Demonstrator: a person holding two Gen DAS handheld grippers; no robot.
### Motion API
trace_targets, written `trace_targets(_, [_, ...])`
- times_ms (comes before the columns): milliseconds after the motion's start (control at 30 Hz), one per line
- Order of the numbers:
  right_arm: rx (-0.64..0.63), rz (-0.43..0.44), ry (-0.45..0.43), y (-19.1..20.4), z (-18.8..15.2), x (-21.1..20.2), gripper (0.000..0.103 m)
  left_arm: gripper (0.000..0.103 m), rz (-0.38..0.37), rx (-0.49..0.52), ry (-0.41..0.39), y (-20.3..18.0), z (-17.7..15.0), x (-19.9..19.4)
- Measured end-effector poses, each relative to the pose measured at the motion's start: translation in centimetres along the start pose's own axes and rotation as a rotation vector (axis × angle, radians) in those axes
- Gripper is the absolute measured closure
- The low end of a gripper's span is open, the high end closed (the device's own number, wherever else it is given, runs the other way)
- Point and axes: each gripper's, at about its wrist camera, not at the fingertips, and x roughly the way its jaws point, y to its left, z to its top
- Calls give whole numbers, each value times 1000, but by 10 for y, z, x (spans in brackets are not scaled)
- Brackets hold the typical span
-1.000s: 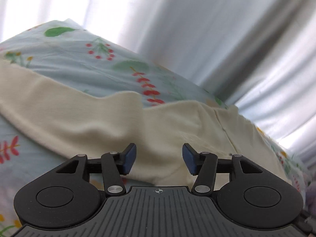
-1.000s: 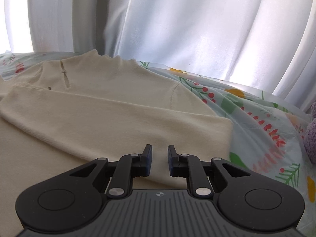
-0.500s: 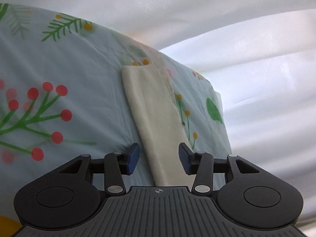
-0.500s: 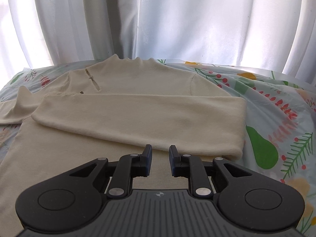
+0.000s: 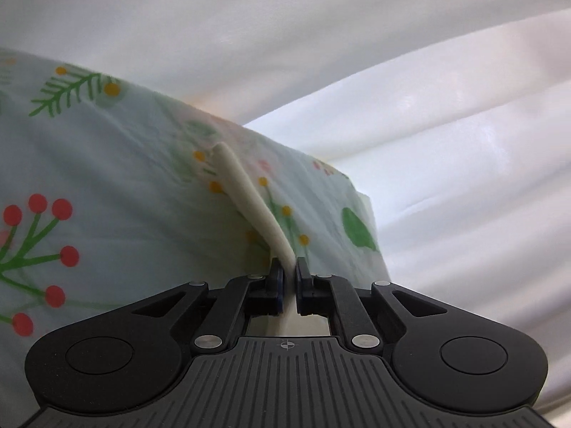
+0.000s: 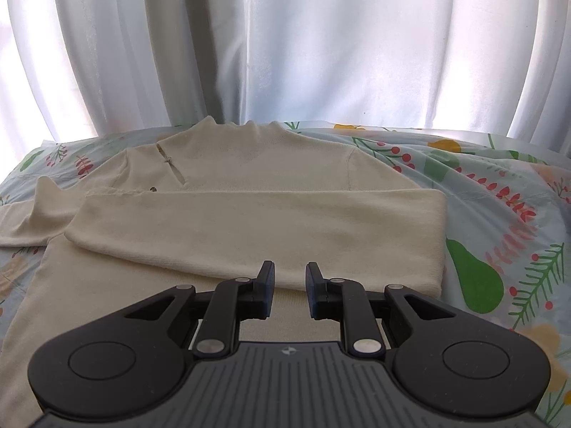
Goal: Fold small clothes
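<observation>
Jaws clamped on sleeve; left gripper

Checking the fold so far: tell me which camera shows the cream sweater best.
The right wrist view: the cream sweater lies spread on the floral sheet, collar, body and one sleeve folded across all visible past the open right gripper. The left wrist view shows only a narrow cream strip pinched in the shut left gripper.

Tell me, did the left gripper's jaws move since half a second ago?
Yes. The left gripper closed its jaws inward onto the cream sleeve, which now stands up on edge off the flowery sheet instead of lying flat.
</observation>
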Motion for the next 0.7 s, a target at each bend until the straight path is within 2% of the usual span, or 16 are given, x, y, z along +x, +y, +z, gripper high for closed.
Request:
trace_targets(67, [10,4,-5,-1,-1,-3,85,95,-84,86,-4,-34,-10,-12])
trace_targets(167, [22,10,-17,-4,-1,-8,85,95,-254,261,14,-99,-41,-38])
trace_targets(267, [39,22,-32,-8,-2,-14,85,95,-452,496,64,-169,-99,-72])
trace_targets(333, [57,34,-43,-12,-1,-18,85,94,-548,638,112,-204,-146,-90])
trace_targets(400, [71,44,-53,-16,-2,-20,85,90,-607,776,147,-225,-200,-104])
trace_targets(433, [82,49,-54,-18,-2,-20,85,75,-612,850,154,-231,-227,-107])
trace_targets(500, [102,56,-39,-23,-3,-17,85,48,-582,976,223,-234,-276,-103])
trace_targets(567, [125,70,-19,-27,-3,-12,85,51,-518,1040,342,-228,-311,-91])
trace_targets(600, [136,81,-9,-29,-3,-9,85,51,-490,1053,373,-222,-319,-88])
trace_targets(700, [161,133,16,-32,1,1,84,50,-404,1049,383,-198,-326,-84])
